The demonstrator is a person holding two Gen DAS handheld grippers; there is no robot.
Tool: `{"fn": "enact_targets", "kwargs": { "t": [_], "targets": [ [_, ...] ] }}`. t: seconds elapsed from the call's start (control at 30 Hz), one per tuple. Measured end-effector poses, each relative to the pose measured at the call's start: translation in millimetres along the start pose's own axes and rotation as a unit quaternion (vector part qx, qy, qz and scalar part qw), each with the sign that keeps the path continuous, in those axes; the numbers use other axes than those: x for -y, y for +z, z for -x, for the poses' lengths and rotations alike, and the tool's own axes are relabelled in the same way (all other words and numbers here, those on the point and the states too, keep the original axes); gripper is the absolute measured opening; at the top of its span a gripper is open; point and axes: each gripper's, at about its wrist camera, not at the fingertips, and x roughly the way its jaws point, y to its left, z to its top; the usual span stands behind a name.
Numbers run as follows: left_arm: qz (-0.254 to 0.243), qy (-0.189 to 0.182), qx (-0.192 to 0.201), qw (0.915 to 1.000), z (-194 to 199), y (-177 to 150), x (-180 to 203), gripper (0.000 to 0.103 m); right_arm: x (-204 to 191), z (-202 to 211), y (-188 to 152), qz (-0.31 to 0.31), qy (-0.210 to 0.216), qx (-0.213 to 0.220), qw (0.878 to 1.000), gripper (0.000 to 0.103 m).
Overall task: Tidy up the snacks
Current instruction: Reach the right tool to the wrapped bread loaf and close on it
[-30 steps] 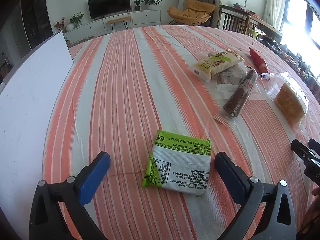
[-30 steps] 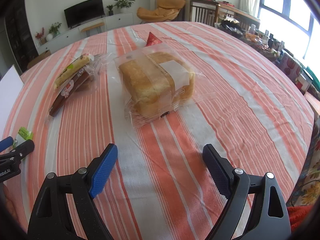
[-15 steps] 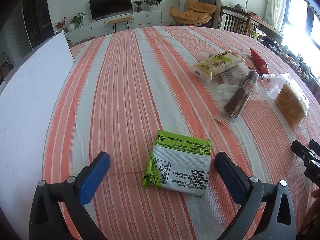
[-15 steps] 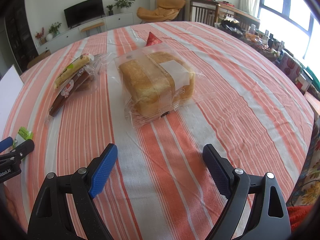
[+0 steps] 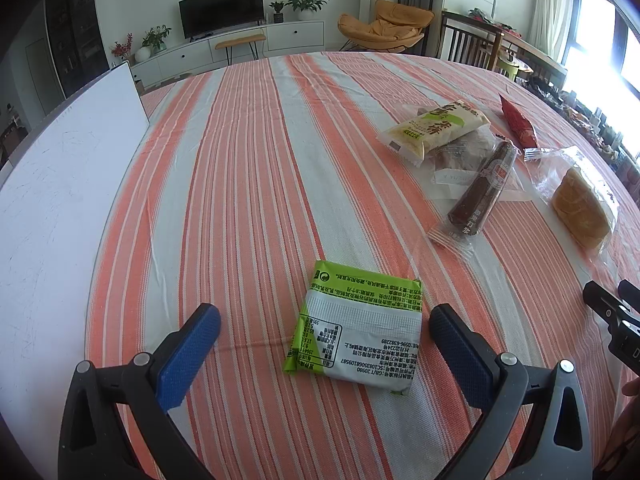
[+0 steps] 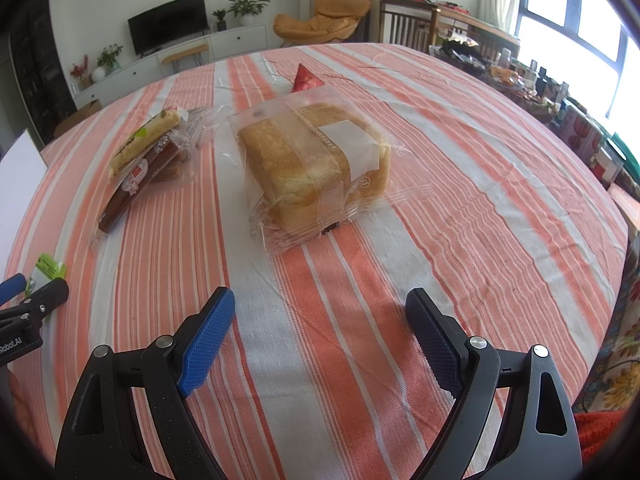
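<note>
My left gripper [image 5: 325, 322] is open, its blue pads on either side of a flat green and white snack packet [image 5: 357, 326] lying on the striped tablecloth [image 5: 248, 184]. My right gripper [image 6: 320, 312] is open and empty, just short of a wrapped loaf of bread [image 6: 316, 164]. The loaf also shows in the left wrist view [image 5: 582, 208]. A yellow-green rice cake pack [image 5: 434, 126], a dark brown bar [image 5: 482, 190] and a red packet [image 5: 518, 122] lie together further back. The same bar [image 6: 134, 178] lies left of the loaf.
A white board [image 5: 52, 184] covers the table's left side. The table edge curves down at the right [image 6: 612, 208], with cluttered shelves and chairs beyond. The left gripper's tip [image 6: 36, 300] shows at the right wrist view's left edge.
</note>
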Motion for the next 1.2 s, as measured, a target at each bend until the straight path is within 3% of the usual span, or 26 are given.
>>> {"fn": "enact_targets", "kwargs": {
  "t": [0.3, 0.43, 0.57, 0.67, 0.73, 0.87, 1.03, 1.2],
  "targets": [
    [0.000, 0.000, 0.000, 1.0000, 0.1, 0.0, -0.1, 0.103, 0.2, 1.9, -1.3, -0.001, 0.008, -0.002, 1.000, 0.090],
    [0.000, 0.000, 0.000, 1.0000, 0.1, -0.1, -0.2, 0.103, -2.9, 15.4, -4.1, -0.003, 0.072, 0.007, 0.997, 0.088],
    [0.000, 0.000, 0.000, 1.0000, 0.0, -0.1, -0.2, 0.103, -14.9, 52.3, -8.1, 0.023, 0.107, 0.073, 0.991, 0.088],
    [0.000, 0.000, 0.000, 1.0000, -0.1, -0.1, -0.2, 0.103, -11.2, 78.6, 2.9, 0.028, 0.103, 0.137, 0.985, 0.088],
    [0.000, 0.000, 0.000, 1.0000, -0.1, -0.1, -0.1, 0.103, -1.1, 80.4, 21.1, 0.038, 0.102, 0.154, 0.982, 0.088],
    [0.000, 0.000, 0.000, 1.0000, 0.0, -0.2, -0.4, 0.103, 12.8, 43.5, 71.5, 0.110, 0.124, 0.078, 0.983, 0.088],
    [0.000, 0.000, 0.000, 1.0000, -0.1, -0.2, -0.5, 0.103, 8.9, -14.9, 98.4, 0.187, 0.155, -0.047, 0.969, 0.088],
    [0.000, 0.000, 0.000, 1.0000, -0.2, -0.1, -0.5, 0.103, -4.3, -44.9, 93.4, 0.214, 0.118, -0.075, 0.967, 0.088]
  ]
}}
